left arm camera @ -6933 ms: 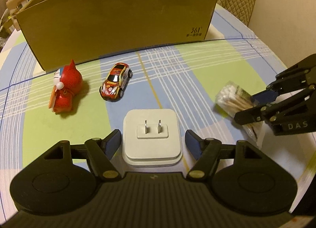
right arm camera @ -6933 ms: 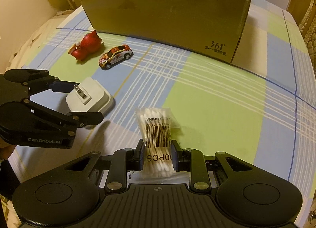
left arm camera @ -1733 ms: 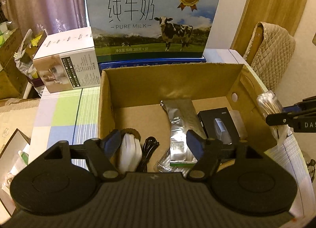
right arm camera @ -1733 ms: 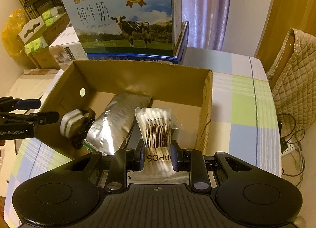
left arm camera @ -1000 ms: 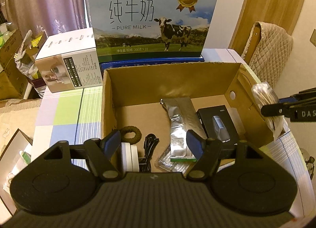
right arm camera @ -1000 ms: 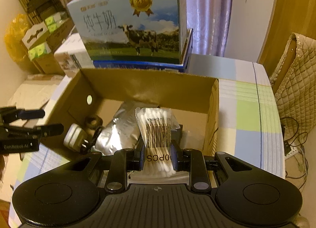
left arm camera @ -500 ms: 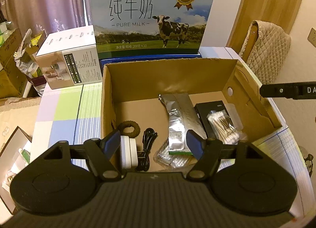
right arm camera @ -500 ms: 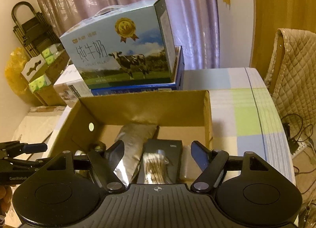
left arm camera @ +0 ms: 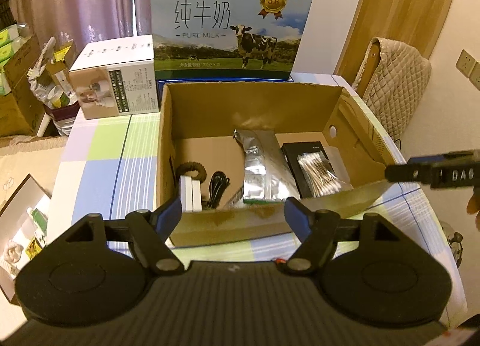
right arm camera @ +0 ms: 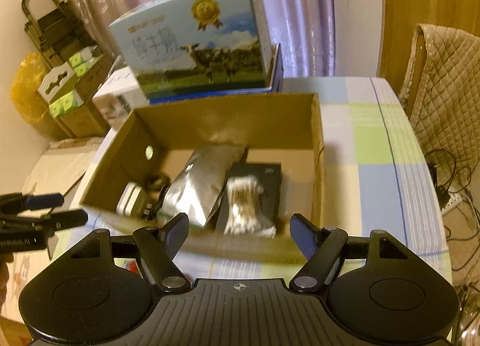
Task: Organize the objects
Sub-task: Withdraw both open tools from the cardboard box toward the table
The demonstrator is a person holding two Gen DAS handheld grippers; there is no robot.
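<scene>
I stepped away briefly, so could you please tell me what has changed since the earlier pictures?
The right gripper let go of the clear packet of cotton swabs, which now lies on the flat black box inside the open cardboard box. The left gripper released the white plug adapter there. Both drew back, open.

A table in a checked cloth is carrying three boxes — an open cardboard box, a white carton beside it, and a flat blue box sitting behind.

Matt cardboard box holds a glossy, crinkled foil pouch.
</scene>
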